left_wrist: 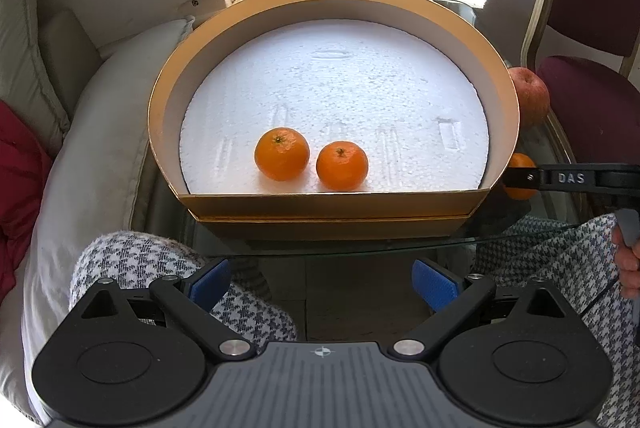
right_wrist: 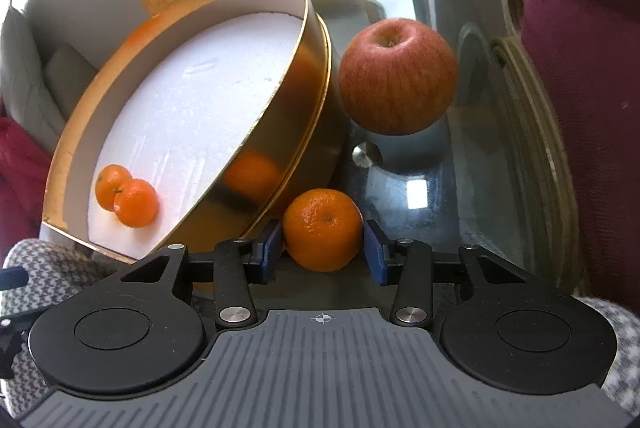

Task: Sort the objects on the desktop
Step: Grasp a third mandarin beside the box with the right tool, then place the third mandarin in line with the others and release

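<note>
My right tool [right_wrist: 323, 248] brackets a small orange mandarin [right_wrist: 322, 229] on the glass counter [right_wrist: 460, 164], blue pads touching its sides, its stem dimple facing me. My left tool [left_wrist: 322, 282] hangs spread and empty before the gold foam-lined box [left_wrist: 332, 206] holding two mandarins [left_wrist: 282, 153]. Beyond sits a red apple [right_wrist: 397, 76], stem up.

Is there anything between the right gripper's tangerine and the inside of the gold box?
Yes. The gold box wall stands directly left of the tangerine, which sits on the glass table between the right gripper fingers. The fruit must go over that rim.
</note>
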